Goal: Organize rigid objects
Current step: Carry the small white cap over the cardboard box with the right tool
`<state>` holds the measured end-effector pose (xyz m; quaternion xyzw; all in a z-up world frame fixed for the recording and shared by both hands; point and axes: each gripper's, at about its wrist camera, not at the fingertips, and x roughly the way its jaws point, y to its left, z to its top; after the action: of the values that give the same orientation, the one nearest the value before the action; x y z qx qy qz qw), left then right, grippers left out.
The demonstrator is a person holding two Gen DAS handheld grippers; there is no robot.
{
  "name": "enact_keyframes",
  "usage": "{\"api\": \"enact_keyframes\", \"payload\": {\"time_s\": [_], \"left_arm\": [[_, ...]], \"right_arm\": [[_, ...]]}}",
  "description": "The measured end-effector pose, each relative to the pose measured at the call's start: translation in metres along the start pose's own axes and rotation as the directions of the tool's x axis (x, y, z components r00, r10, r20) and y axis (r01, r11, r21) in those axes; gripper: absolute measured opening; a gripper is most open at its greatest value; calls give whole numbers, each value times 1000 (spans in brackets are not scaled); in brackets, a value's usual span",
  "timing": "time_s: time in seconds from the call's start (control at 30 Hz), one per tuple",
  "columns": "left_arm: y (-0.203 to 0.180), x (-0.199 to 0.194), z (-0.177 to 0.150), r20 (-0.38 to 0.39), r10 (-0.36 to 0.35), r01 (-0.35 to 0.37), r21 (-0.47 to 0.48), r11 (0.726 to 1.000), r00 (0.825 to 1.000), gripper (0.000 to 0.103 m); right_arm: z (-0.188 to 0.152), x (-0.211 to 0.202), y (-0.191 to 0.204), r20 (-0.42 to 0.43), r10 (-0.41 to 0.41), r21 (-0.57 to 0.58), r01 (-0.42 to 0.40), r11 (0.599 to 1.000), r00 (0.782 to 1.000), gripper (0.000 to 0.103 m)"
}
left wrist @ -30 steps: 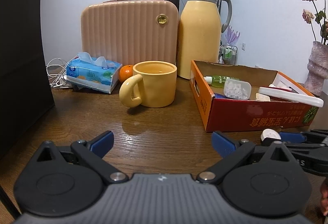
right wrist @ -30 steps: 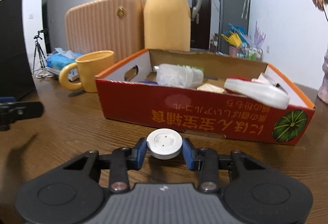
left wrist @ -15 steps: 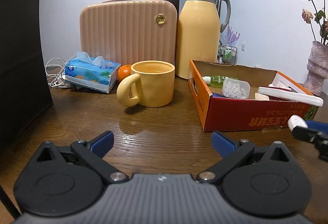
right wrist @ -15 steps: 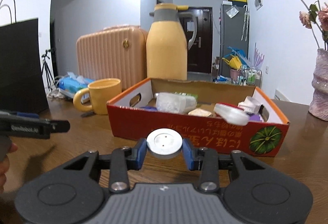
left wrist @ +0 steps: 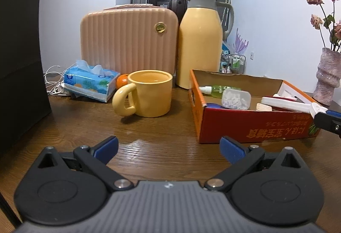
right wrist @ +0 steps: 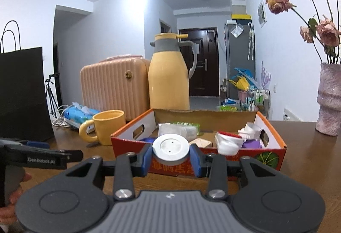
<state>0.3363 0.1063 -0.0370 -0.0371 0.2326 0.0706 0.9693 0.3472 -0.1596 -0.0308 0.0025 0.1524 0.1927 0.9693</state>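
My right gripper (right wrist: 171, 155) is shut on a white round disc (right wrist: 171, 148) and holds it in the air just in front of the red cardboard box (right wrist: 270, 157). The disc also shows at the right edge of the left wrist view (left wrist: 317, 108), over the box's front right corner (left wrist: 255, 126). The box holds a green bottle (left wrist: 219, 89), a clear case of white beads (left wrist: 235, 100), a white tube (left wrist: 285, 103) and other small items. My left gripper (left wrist: 168, 147) is open and empty, low over the wooden table (left wrist: 149, 139), in front of the yellow mug (left wrist: 147, 93).
Behind the mug stand a ribbed peach case (left wrist: 127, 43) and a tall yellow thermos jug (left wrist: 200, 41). A blue tissue pack (left wrist: 91, 81), an orange (left wrist: 122, 80) and white cables (left wrist: 53, 81) lie at the left. A black bag (left wrist: 19, 62) stands far left, a pink vase (left wrist: 327, 77) far right.
My right gripper has risen from the table with the disc and now holds it at the height of the box's rim. My left gripper has hardly moved.
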Motion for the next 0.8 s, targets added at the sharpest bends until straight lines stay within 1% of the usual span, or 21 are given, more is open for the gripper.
{"api": "enact_keyframes", "payload": {"time_s": [0.2,0.37,0.63,0.8], "left_arm": [[-15,-1,1,4,-16,16,-13,1000,1000,103],[-28,2,3,6,-18,18,-24,1000,1000,103],[-56,10,10,21,-26,26,-33,999,999,103],[-74,20,20,40,-30,31,-39,999,999,103]], "right_arm": [[7,-4,-10,51,-12,10,11,1000,999,37],[11,-2,-23,76,-31,26,29,999,997,37],[16,10,-45,101,-58,33,54,998,993,37],[20,23,-66,102,-77,69,70,995,992,37]]}}
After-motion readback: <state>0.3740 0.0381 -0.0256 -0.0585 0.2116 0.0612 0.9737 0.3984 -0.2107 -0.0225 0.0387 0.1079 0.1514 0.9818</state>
